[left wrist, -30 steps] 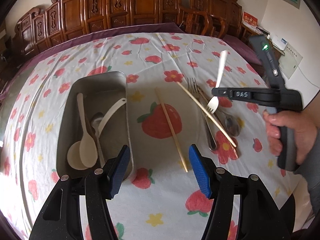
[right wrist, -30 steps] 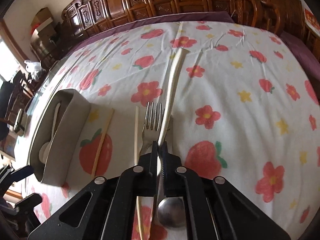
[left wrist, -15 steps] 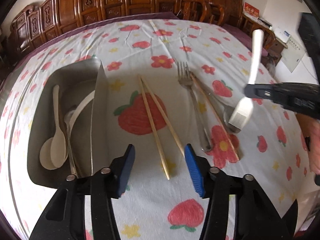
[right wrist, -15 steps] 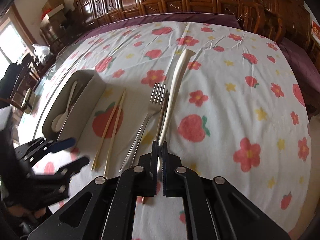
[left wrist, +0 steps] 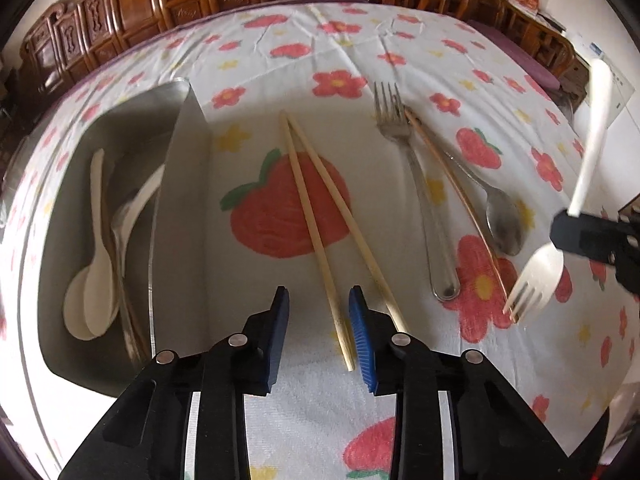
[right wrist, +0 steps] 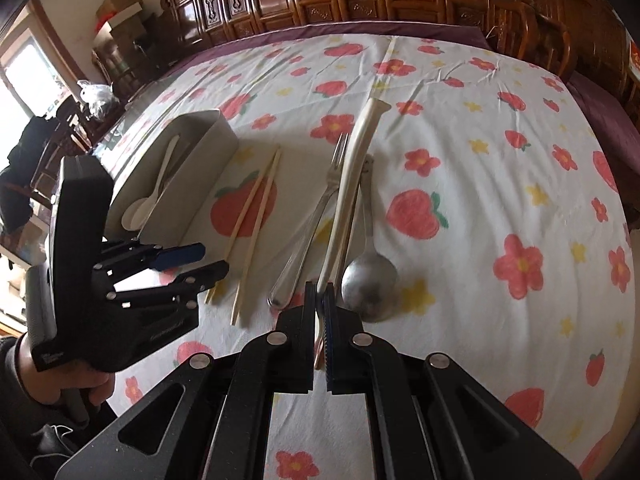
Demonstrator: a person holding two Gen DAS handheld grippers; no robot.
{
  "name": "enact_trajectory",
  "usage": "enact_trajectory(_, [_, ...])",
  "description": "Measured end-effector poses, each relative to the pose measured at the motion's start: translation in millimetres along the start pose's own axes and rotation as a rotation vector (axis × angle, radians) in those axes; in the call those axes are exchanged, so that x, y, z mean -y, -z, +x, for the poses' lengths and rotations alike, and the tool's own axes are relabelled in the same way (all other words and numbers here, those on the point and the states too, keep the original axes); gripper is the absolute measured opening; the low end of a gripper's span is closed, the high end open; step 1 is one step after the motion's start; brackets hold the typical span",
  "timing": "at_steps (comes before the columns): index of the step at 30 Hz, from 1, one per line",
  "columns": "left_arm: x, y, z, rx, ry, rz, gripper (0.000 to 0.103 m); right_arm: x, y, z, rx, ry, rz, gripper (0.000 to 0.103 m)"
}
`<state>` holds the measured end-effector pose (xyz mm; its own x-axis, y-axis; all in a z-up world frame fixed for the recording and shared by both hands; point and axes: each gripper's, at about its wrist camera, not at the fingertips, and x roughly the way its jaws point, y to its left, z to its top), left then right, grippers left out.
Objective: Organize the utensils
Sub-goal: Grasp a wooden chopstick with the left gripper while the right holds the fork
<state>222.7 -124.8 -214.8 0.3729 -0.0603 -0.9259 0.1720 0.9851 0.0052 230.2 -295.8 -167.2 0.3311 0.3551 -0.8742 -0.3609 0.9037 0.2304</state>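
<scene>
A: Where are the chopsticks [left wrist: 316, 216]?

B: On the bench [left wrist: 420, 52], across the strawberry print, beside the metal tray [left wrist: 180, 168]. Their long axis runs straight away from the left claw [left wrist: 316, 320], near tips towards it; one tip lies between its blue pads, untouched.

A: Is that claw spread?

B: Partly; its jaws have just been closing. It's far nearer than the right claw [right wrist: 320, 300], which is pinching a white plastic fork [right wrist: 352, 184].

A: Their look?

B: Pale, slim, bamboo-like.

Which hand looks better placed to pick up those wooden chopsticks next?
The left. The left gripper, jaws closing, has one of the chopsticks between its fingers; the right gripper is shut on a white plastic fork.
</scene>
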Motion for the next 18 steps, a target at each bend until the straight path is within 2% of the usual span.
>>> enact_trajectory(3, [1,0,1,0.005,0.000,0.006,0.025,-1,5,0,0.000,-0.002,0.009,0.005])
enact_trajectory(6, [2,0,1,0.000,0.011,0.012,0.005,-4,9,1,-0.008,0.006,0.007,0.005])
enact_trajectory(10, [-1,3,-3,-0.012,0.025,0.015,0.004,-10,13,-2,-0.006,0.014,0.008,0.005])
enact_trajectory(18, [-27,14,-37,0.046,0.068,-0.001,0.004,-32,16,-6,0.003,0.001,0.007,0.005])
